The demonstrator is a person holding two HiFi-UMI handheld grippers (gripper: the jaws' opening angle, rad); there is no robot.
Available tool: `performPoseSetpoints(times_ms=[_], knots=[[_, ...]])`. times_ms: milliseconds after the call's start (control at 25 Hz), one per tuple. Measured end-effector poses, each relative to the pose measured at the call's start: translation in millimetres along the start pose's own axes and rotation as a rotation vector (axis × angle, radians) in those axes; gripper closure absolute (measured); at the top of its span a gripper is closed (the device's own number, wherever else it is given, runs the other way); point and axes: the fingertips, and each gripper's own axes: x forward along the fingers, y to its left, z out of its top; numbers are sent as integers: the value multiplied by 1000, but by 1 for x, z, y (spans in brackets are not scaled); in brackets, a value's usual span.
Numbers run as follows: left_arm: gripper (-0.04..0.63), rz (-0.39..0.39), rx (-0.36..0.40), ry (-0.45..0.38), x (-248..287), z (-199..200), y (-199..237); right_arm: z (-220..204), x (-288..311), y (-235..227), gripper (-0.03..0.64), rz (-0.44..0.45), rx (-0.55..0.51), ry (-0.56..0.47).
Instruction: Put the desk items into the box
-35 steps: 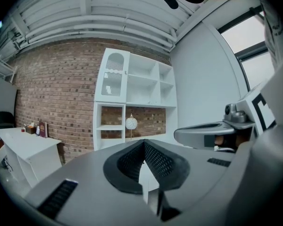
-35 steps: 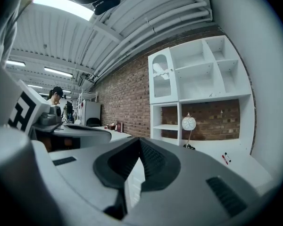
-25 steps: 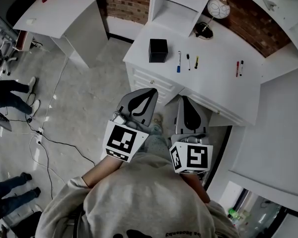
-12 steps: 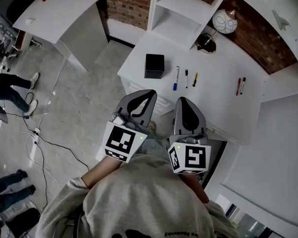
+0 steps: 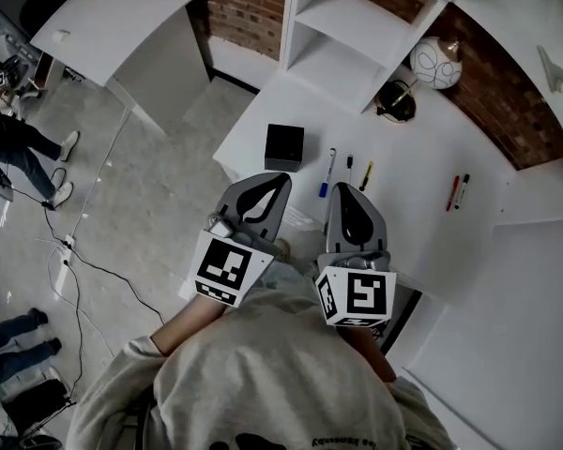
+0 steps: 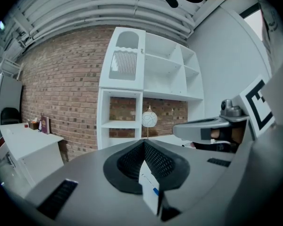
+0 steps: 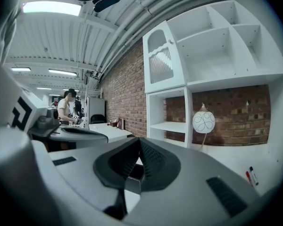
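Observation:
A black box (image 5: 284, 146) stands open-topped near the left end of the white desk (image 5: 413, 204). To its right lie a blue marker (image 5: 326, 172), a black pen (image 5: 348, 170) and a yellow pen (image 5: 366, 175). Farther right lie a red pen (image 5: 452, 193) and another black pen (image 5: 464, 190); both show in the right gripper view too, the red pen (image 7: 247, 177) nearer. My left gripper (image 5: 281, 178) and right gripper (image 5: 344, 191) are held side by side in front of the desk's near edge, short of the items. Both are shut and empty, left gripper (image 6: 144, 143) and right gripper (image 7: 139, 140) alike.
A white shelf unit (image 5: 357, 17) rises at the desk's back, with a globe lamp (image 5: 436, 62) beside it. A second white desk (image 5: 113, 26) stands at the far left. Cables (image 5: 75, 251) and people's legs (image 5: 23, 148) are on the floor at left.
The desk and its items have shifted nearer to the grippers and lower in the head view. Both grippers keep the same pose, shut and empty.

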Motion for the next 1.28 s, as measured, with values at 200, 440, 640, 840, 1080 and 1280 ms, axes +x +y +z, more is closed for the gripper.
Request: performPoseSetpoints(times_ms=[200,440,640,840,1080,1280], knots=[[588,37,2,3,25,1,7,-4,20,-20,600,42,0,10],[588,47,-1,28,42,-5,7,-10,30,-34,600,65,6,25],[588,35,7,42,54,-2,7,-7,38,-40,600,70,28,30],[588,9,10,57,65,-2,11,-8,43,-48,600,36,41,41],[588,-21,3,90,80,-6,14,-15,50,-60,600,5,48,79],[588,-41,1,114,90,-15,18,-29,62,-65,600,-11,60,106]])
